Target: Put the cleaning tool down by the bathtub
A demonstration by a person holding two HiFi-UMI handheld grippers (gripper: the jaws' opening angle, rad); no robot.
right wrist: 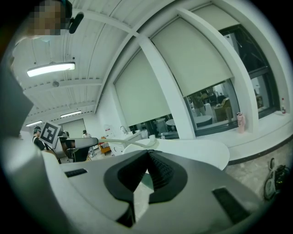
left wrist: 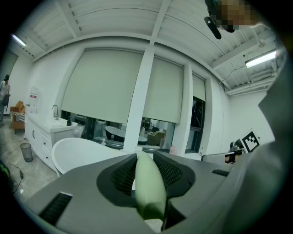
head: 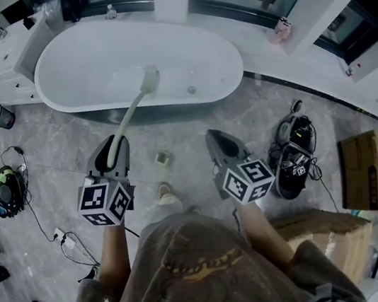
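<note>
At the far left, a white cabinet (head: 5, 62) stands at the tub's end, with a dark bin (head: 2, 116) on the grey floor (head: 65, 139) beside it. The white tub (head: 72, 55) lies across the top of your head view, ahead of both grippers.

Your left gripper (head: 116, 146) points toward the tub. Its fingers (left wrist: 120, 176) are closed on the pale green handle of the brush (head: 133, 108), partly apart, with the handle filling the gap between the pads. From there the handle runs up and to the right, crosses the tub's near rim and ends with its head over the inside of the tub. You cannot tell whether the head touches the tub. The brush is in your grip and off the floor, not yet set down.

Between the two grippers, a small pale thing (head: 163, 158) lies on the floor in front of the tub; it is too small to make out.

Your right gripper (head: 214, 137) is level with the left one, well apart from it, and also points toward the tub. Its fingers (right wrist: 160, 171) meet at the tips, with nothing between them.

Further right, cardboard boxes (head: 368, 170) sit on the floor near the wall.
</note>
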